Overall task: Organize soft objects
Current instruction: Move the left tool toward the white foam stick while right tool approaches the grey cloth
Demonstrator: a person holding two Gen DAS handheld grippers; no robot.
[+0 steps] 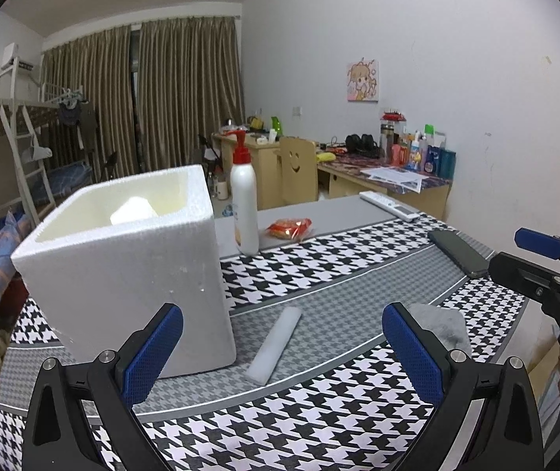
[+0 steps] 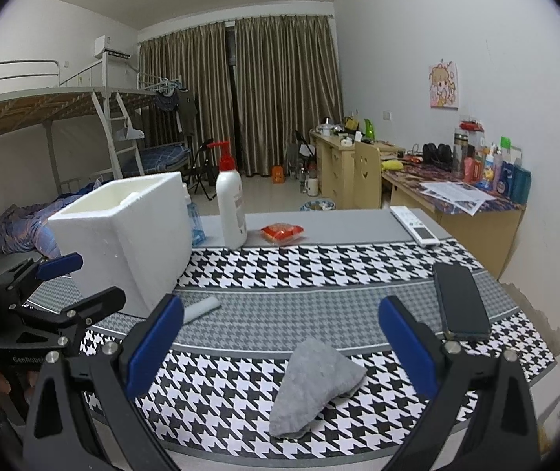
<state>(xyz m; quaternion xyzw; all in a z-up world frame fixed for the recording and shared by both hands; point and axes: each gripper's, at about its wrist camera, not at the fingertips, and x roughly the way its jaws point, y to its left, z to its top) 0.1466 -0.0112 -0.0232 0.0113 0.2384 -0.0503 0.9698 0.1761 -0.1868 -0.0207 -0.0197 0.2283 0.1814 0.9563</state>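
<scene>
A white foam box (image 1: 123,267) stands on the houndstooth cloth, with a pale soft piece (image 1: 132,210) lying inside it. A white foam strip (image 1: 274,343) lies flat just right of the box, between the fingers of my open left gripper (image 1: 282,349). A grey folded cloth (image 2: 313,382) rests between the fingers of my open right gripper (image 2: 280,343), close in front of it. That grey cloth (image 1: 443,324) peeks out behind my left gripper's right finger. The foam box (image 2: 123,235) and the strip (image 2: 201,308) lie left of centre in the right wrist view.
A white pump bottle (image 2: 231,204) with a red top, a red snack packet (image 2: 282,233), a remote (image 2: 413,225) and a dark phone (image 2: 460,300) share the table. The table's right edge nears the wall. A bunk bed, desk and chair stand beyond.
</scene>
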